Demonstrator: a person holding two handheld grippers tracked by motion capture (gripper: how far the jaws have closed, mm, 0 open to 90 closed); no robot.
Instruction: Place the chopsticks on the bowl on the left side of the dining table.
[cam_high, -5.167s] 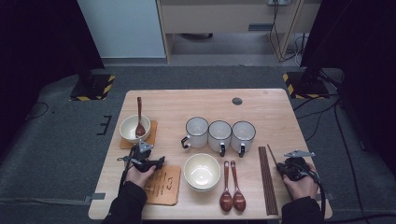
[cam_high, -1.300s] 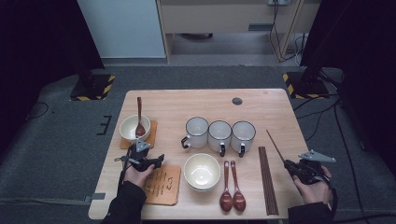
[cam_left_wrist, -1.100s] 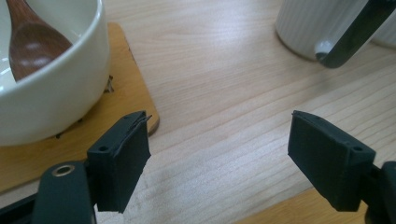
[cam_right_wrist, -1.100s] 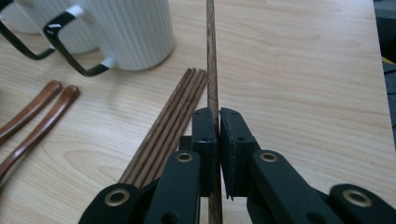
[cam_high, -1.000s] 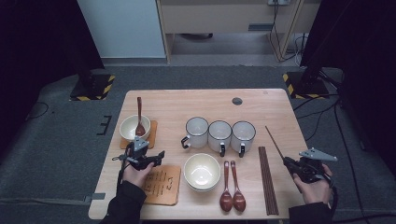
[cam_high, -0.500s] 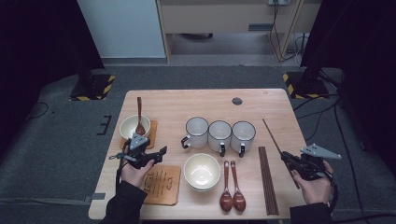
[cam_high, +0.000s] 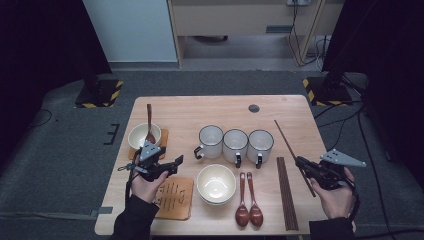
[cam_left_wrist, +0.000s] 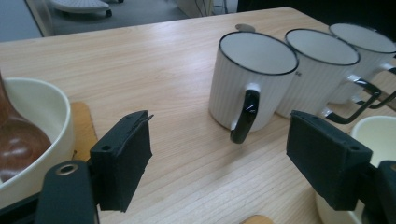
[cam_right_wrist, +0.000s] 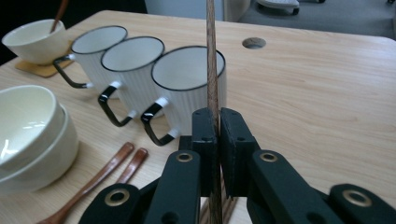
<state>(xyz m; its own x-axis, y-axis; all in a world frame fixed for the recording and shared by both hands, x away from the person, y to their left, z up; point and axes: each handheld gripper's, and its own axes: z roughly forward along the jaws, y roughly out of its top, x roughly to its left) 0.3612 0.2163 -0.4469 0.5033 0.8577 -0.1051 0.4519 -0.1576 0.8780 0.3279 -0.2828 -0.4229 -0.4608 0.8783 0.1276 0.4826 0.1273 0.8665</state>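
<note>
My right gripper (cam_high: 303, 164) is shut on a single dark wooden chopstick (cam_high: 286, 138), held above the table's right side with its tip slanting far-left. In the right gripper view the chopstick (cam_right_wrist: 211, 70) rises straight up between the closed jaws (cam_right_wrist: 218, 135). More chopsticks (cam_high: 286, 192) lie on the table beside it. My left gripper (cam_high: 170, 164) hovers open over the left part of the table, nothing between its pads (cam_left_wrist: 125, 158); it faces the three white mugs (cam_left_wrist: 254, 79).
Three white mugs (cam_high: 236, 144) stand in a row mid-table. Stacked cream bowls (cam_high: 216, 183) sit at the front with two wooden spoons (cam_high: 249, 202) to their right. A bowl with a spoon (cam_high: 144, 134) rests on a coaster; another wooden coaster (cam_high: 174, 196) lies front left.
The right gripper has lifted one chopstick off the pile and swung it up and leftward. The left gripper has shifted slightly and stays open.
</note>
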